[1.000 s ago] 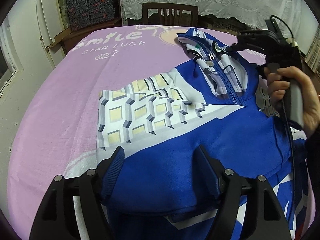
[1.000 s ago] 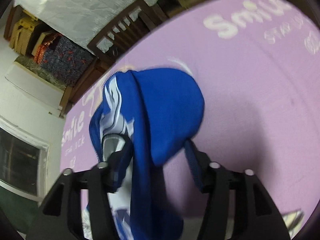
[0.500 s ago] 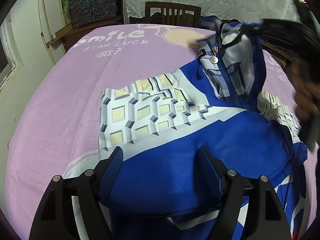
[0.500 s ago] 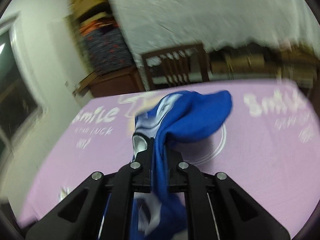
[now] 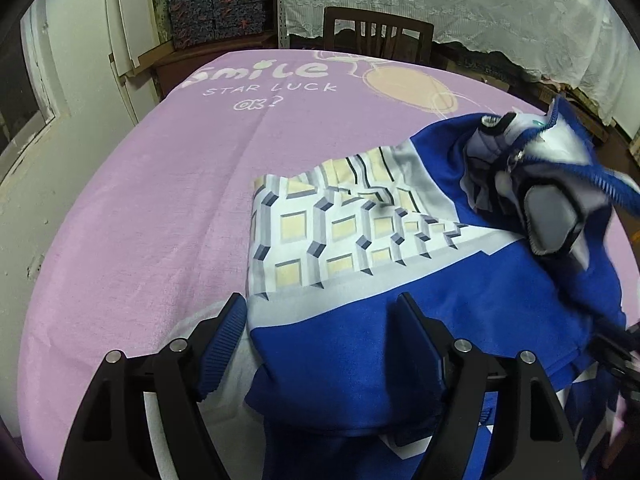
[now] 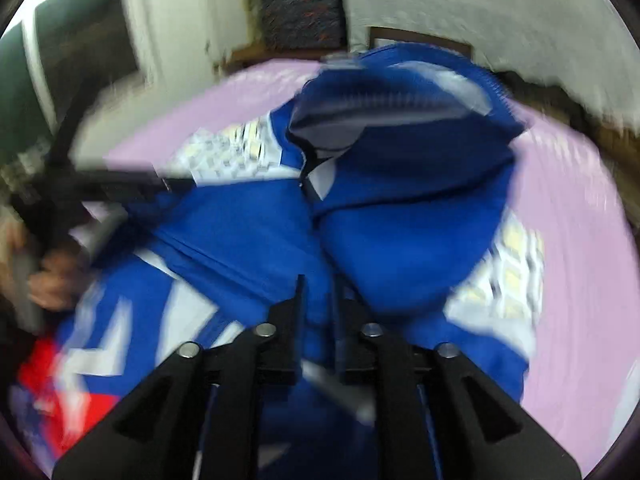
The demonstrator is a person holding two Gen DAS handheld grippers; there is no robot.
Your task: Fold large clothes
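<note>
While my left gripper (image 5: 320,320) stands wide astride the blue zip-up hooded jacket (image 5: 400,320), nothing is pinched. My right gripper (image 6: 318,300) is opening, blue cloth between its jaws.

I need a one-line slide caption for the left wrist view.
Left claw open astride a blue jacket on a purple cloth, hood folded down.

My workplace is a room in a home. I stand at a table spread with a lilac cloth printed with the words "Smile, Star Luck" (image 5: 160,208). Behind it are a dark wooden slat-backed dining chair (image 5: 378,36), a white lace curtain (image 5: 460,4) and stacked dark boxes patterned in orange (image 5: 216,0). At left are a white-painted wall (image 5: 80,128) and flat white boards leaning upright (image 5: 128,20).
</note>
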